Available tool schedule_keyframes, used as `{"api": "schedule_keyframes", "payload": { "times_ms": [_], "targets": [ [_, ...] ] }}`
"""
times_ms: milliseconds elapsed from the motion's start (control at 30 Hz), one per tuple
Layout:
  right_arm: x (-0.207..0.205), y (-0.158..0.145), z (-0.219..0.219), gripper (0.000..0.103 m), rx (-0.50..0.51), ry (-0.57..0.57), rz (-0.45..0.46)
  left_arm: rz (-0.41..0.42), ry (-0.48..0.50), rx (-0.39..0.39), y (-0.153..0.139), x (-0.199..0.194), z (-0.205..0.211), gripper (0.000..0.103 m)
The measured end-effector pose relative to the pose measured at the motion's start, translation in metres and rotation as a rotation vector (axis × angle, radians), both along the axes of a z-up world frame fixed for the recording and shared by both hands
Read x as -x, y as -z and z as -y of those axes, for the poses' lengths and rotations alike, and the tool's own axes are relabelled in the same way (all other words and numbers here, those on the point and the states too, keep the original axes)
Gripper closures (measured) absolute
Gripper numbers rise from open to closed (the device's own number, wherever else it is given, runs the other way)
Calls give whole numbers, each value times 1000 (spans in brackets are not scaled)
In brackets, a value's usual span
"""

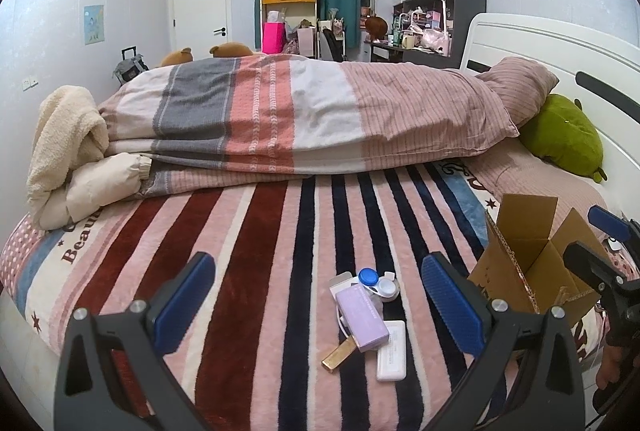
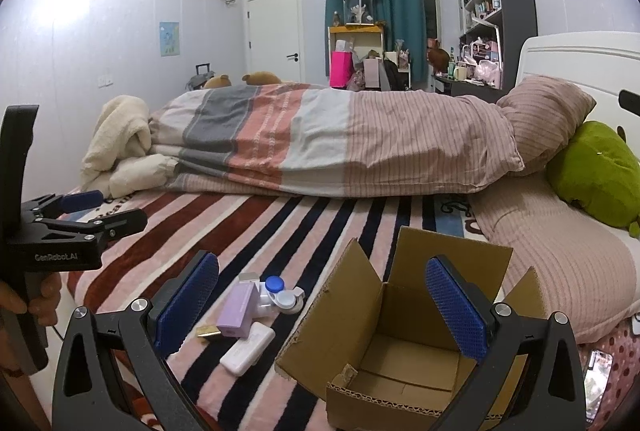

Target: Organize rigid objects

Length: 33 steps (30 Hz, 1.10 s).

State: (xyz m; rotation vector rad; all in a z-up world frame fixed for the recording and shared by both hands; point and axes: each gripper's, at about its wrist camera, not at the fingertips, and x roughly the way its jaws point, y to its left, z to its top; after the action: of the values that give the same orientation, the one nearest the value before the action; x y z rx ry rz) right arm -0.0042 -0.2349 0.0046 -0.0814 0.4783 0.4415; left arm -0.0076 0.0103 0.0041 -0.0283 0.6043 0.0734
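On the soft bed (image 1: 280, 271), with both hand-held grippers (image 1: 318, 305) (image 2: 322, 305) released, we feared the stacked purple box (image 1: 362, 319) might slide off the power bank (image 1: 392, 351) when grasped.

Ahead of my left gripper (image 1: 318, 297), jaws spread wide, the small pile (image 1: 366, 319) lies between my fingers with bare striped blanket (image 1: 248, 271) free to its left. To its right the cardboard box (image 1: 520, 263) blocks the way. My right gripper (image 2: 322, 297) hangs over that box's open top; its raised flaps (image 2: 452, 255) stand ahead, and the folded quilt (image 2: 320, 139) walls off the far side.
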Motion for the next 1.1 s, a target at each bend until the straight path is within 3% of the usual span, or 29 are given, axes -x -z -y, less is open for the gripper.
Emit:
{"api": "schedule_keyframes", "payload": {
  "times_ms": [1100],
  "targets": [
    [0, 6, -1, 0, -11, -13, -4, 3, -4, 1, 6, 0, 2, 0]
  ]
}}
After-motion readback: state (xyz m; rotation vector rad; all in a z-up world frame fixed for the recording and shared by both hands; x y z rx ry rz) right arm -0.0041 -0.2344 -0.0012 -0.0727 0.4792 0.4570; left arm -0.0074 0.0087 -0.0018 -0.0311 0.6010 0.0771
